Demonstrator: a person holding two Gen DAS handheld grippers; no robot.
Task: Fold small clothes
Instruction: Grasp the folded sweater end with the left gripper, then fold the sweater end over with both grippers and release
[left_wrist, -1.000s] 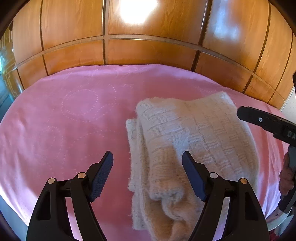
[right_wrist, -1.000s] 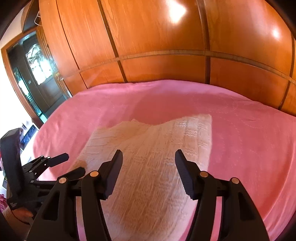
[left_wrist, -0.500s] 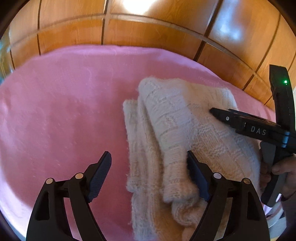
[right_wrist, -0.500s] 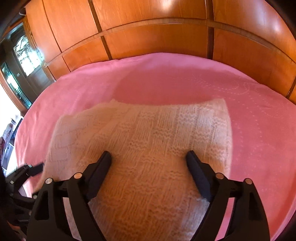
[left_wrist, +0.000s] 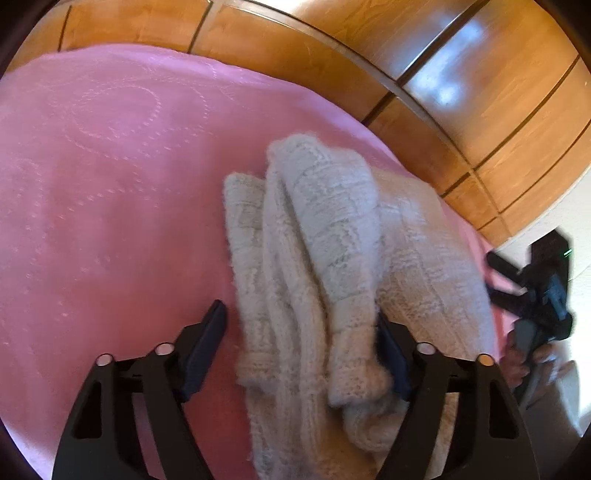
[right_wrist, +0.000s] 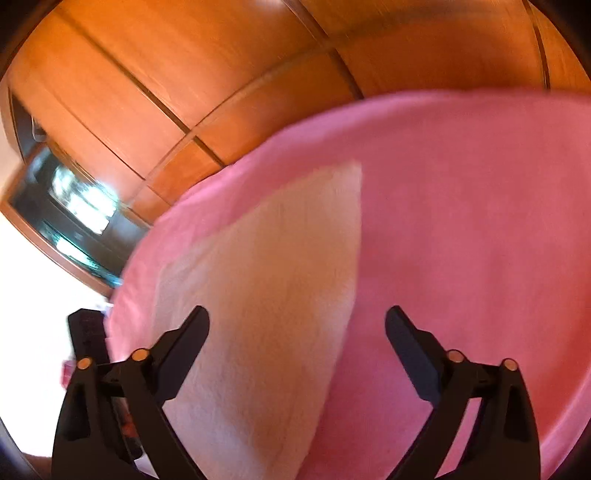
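A cream knitted sweater (left_wrist: 332, 266) lies folded on the pink bedspread (left_wrist: 110, 184), its sleeves bunched in a ridge along the left side. My left gripper (left_wrist: 301, 343) is open, its jaws straddling the sleeve ends at the near edge; the right finger (left_wrist: 391, 354) touches the knit. In the right wrist view the sweater (right_wrist: 266, 314) is blurred. My right gripper (right_wrist: 297, 347) is open and empty above the sweater's right edge. It also shows in the left wrist view (left_wrist: 532, 288), off the bed's right side.
A wooden panelled wardrobe (left_wrist: 443, 74) runs behind the bed. A doorway with a bright window (right_wrist: 74, 206) is at the left in the right wrist view. The bedspread (right_wrist: 461, 221) spreads wide to the right of the sweater.
My left gripper has moved closer over the sleeve ends. My right gripper has lifted off the sweater, drawn back to the right and tilted.
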